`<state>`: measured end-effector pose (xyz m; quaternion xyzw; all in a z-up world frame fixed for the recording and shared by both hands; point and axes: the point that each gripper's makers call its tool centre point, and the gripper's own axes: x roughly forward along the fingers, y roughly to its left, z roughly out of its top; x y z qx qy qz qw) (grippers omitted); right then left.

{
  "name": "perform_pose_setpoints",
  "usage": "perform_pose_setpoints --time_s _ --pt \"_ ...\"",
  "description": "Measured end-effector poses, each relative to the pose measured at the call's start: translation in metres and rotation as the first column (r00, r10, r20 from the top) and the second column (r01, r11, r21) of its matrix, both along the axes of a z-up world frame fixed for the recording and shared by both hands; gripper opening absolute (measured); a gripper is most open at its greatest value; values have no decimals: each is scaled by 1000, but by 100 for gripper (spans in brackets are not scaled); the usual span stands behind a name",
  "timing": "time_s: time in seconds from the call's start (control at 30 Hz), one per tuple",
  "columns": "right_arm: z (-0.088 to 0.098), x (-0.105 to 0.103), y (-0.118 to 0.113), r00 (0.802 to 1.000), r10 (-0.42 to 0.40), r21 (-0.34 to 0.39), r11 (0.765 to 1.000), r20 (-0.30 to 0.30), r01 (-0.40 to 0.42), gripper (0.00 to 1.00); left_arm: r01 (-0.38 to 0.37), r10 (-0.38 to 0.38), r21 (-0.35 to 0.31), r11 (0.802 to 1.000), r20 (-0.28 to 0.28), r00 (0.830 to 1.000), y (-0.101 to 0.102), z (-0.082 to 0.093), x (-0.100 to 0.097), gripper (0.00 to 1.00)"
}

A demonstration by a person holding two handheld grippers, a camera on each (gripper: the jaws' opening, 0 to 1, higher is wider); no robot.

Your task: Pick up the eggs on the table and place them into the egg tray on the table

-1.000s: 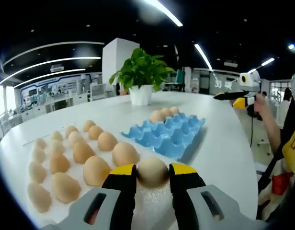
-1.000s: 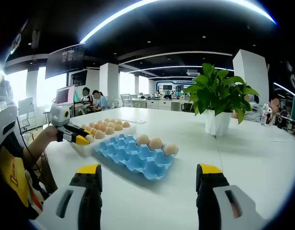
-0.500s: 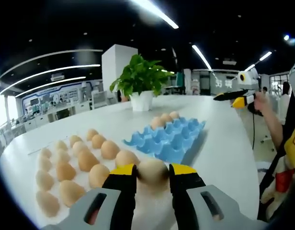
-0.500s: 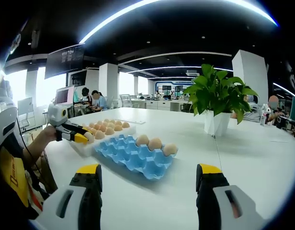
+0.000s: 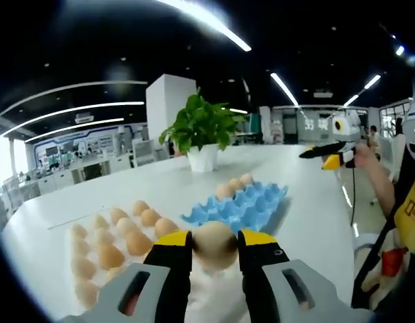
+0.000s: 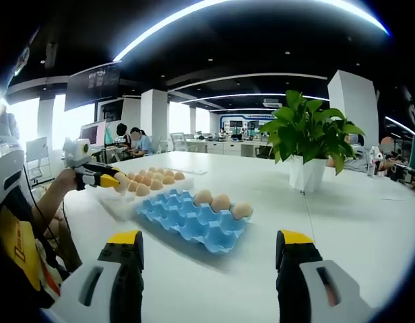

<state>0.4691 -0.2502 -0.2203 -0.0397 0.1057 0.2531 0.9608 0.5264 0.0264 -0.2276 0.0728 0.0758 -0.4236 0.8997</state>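
The left gripper (image 5: 215, 243) is closed on one egg (image 5: 214, 246), held between its yellow tips above the table (image 5: 315, 208). The right gripper (image 6: 211, 259) is open, with nothing between its jaws.

The blue egg tray (image 6: 187, 219) lies on the table and holds three eggs (image 6: 221, 202) in one row along its far edge; its other cups are empty. At about 10 o'clock from it, in the right gripper view, the loose eggs (image 6: 153, 180) lie in rows on a white pad (image 6: 116, 205); I cannot count them exactly. One potted plant (image 6: 305, 138) stands at about 2 o'clock from the tray.
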Motion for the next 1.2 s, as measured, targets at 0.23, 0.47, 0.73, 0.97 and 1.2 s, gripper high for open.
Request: perform_pose_setpoints --time_s 0.23,0.47,0.73,0.97,1.2 --pt "1 -2 0 1000 0 2 1000 3 0 84 13 -13 -4 1000 14 1000 -4 7 2 26" --pt "0 -4 -3 1000 -10 2 1000 1 10 84 26 -26 -4 1000 5 1000 -8 4 4 26" --pt "-1 -4 -4 1000 -12 2 1000 -1 12 84 29 -29 -9 1000 2 1000 -10 5 7 26" --pt "-4 -5 -2 1000 -6 2 1000 -3 6 84 65 -65 -26 998 -7 998 -30 11 20 26" --pt "-7 -5 -2 1000 -4 4 1000 -11 4 84 86 -87 -26 996 -19 996 -46 12 27 26"
